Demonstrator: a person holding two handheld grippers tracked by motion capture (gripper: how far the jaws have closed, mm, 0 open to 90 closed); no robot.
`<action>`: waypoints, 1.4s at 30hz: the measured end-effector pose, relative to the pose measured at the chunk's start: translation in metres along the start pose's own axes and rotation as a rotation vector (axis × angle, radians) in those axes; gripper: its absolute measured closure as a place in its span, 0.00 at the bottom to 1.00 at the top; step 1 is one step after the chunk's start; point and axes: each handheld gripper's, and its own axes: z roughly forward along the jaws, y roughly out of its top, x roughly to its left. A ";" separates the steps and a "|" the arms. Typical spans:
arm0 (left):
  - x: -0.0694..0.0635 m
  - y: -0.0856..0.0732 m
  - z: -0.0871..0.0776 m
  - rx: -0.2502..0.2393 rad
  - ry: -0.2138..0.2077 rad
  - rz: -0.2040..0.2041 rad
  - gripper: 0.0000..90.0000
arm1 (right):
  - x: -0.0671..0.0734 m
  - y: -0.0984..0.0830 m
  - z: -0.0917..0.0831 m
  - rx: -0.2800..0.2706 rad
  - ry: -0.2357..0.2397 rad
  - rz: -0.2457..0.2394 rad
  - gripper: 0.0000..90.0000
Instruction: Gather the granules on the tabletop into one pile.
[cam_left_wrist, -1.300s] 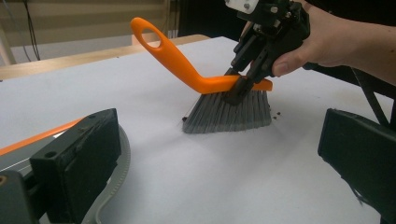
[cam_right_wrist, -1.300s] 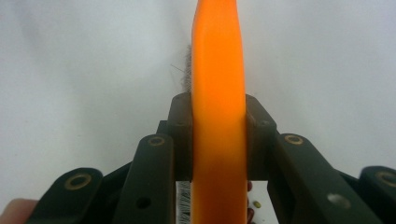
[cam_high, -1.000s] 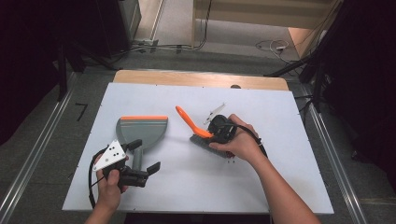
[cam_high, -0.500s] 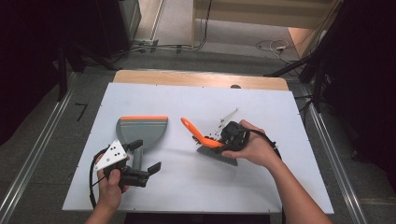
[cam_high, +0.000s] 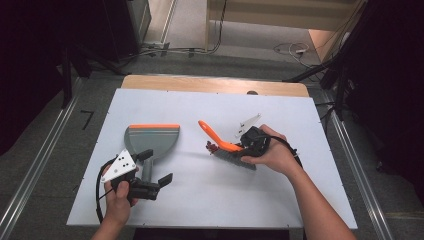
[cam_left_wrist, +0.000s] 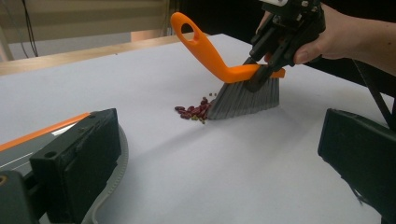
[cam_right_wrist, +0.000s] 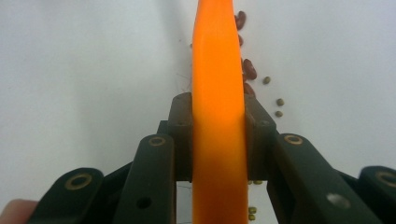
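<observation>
A grey dustpan (cam_high: 151, 136) with an orange lip lies left of centre on the white table (cam_high: 200, 205). Its handle runs toward my left gripper (cam_high: 156, 166), which stands open; in the left gripper view (cam_left_wrist: 217, 158) bare table lies between its jaws, and the dustpan (cam_left_wrist: 109, 182) sits under one of them. My right gripper (cam_high: 246, 146) is shut on the orange handle of a hand brush (cam_high: 216, 136), seen up close as the brush handle (cam_right_wrist: 218, 93). The grey bristles (cam_left_wrist: 245, 98) rest on the table beside a small pile of red and green beans (cam_left_wrist: 192, 111), the beans (cam_high: 212, 147) on the dustpan side.
A wooden strip (cam_high: 215, 84) borders the table's far edge. Metal rails (cam_high: 45, 155) run along both sides on the floor. Cables (cam_high: 290, 49) lie on the floor beyond the table. A few loose green beans (cam_right_wrist: 279, 107) lie to the right of the brush handle.
My right hand has carried the brush a little to the right across the table. The left gripper and the dustpan have stayed put.
</observation>
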 end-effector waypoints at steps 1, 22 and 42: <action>0.000 0.000 0.000 -0.001 0.000 0.000 0.00 | -0.001 0.001 0.000 -0.007 -0.009 0.006 0.77; 0.002 0.000 -0.002 0.001 0.006 0.000 0.00 | 0.027 0.066 0.043 -0.172 -0.040 0.670 0.76; -0.001 0.000 -0.001 0.009 0.006 0.004 0.00 | 0.007 0.025 0.043 -0.143 -0.146 0.808 0.75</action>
